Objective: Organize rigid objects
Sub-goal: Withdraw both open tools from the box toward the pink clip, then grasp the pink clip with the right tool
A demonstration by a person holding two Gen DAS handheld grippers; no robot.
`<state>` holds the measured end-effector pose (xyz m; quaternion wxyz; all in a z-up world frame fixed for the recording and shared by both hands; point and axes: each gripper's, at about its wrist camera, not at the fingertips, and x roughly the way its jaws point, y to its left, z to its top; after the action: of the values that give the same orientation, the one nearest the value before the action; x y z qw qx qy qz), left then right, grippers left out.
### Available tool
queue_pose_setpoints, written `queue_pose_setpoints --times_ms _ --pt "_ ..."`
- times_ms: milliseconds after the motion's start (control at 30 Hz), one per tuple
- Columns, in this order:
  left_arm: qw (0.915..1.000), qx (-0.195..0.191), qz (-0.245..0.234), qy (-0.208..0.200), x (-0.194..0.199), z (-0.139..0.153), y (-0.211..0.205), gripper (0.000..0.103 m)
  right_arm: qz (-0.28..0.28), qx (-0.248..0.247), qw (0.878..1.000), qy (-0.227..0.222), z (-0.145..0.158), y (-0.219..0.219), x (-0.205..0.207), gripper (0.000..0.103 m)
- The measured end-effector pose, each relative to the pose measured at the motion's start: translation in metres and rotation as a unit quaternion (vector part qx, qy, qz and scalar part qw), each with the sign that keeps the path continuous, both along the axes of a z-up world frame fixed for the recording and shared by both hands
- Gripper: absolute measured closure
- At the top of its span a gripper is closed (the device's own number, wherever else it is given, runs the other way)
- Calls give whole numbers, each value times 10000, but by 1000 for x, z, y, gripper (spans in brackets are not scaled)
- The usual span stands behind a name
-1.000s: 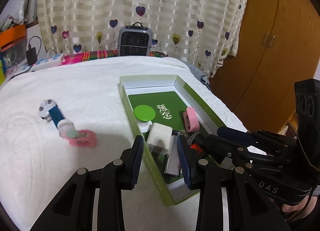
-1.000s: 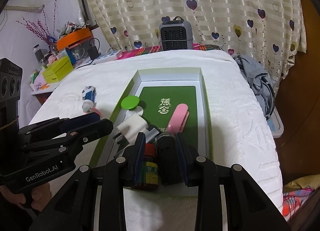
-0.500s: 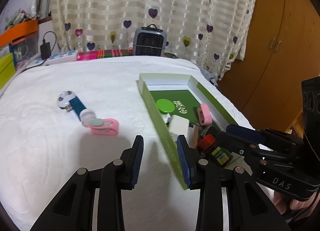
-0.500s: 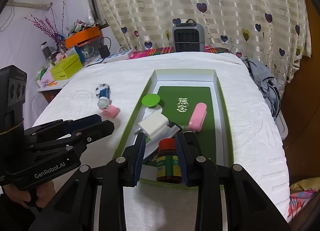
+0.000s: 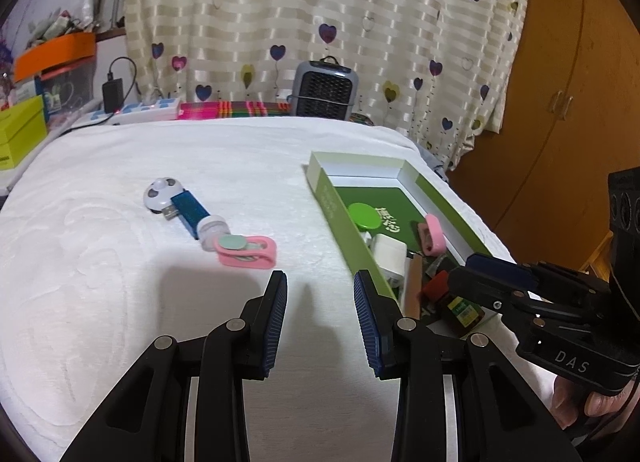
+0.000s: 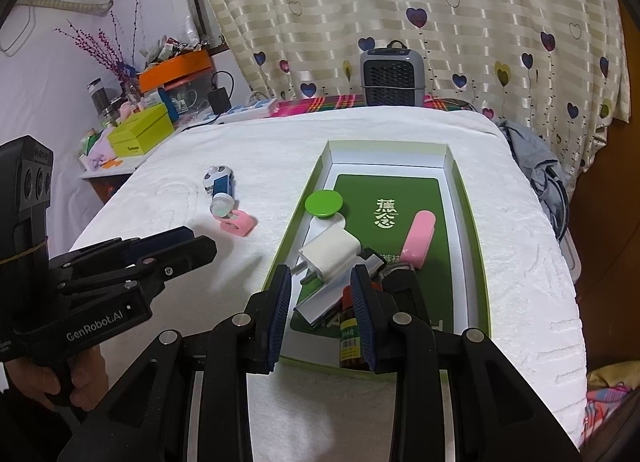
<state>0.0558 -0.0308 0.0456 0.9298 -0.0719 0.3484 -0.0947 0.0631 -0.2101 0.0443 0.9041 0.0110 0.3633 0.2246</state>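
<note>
Pink clip (image 5: 247,252) outside green box (image 5: 335,206), next for collection; left gripper (image 5: 320,314) spread and empty, right gripper (image 6: 320,302) likewise

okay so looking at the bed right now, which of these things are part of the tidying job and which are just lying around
Part of the job:
- green box
- white charger, green disc, pink case and brown bottle, all in the box
- blue USB stick and pink clip, on the bedspread outside it

Just lying about:
- grey heater
- power strip
- yellow-green carton
</note>
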Motion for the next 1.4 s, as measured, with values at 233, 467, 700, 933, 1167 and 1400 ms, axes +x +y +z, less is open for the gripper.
queue_pose_setpoints --times_ms 233,467,700,933,1167,1400 --pt "9998 35 174 44 6 -2 12 70 43 26 10000 -3 -1 4 1 71" --pt "9993 -3 350 149 17 -7 24 70 157 38 9999 9 -2 12 8 71" --pt "9984 41 511 219 22 -10 37 70 399 8 9992 -7 -1 28 18 71" --pt "9972 24 701 268 27 -11 55 70 627 -47 9980 15 -2 47 26 71" --pt "9965 7 794 260 30 -9 71 70 924 -168 9956 43 -5 70 33 71" --pt "9959 -46 854 294 35 -10 83 70 1187 -342 9922 174 -12 94 46 71"
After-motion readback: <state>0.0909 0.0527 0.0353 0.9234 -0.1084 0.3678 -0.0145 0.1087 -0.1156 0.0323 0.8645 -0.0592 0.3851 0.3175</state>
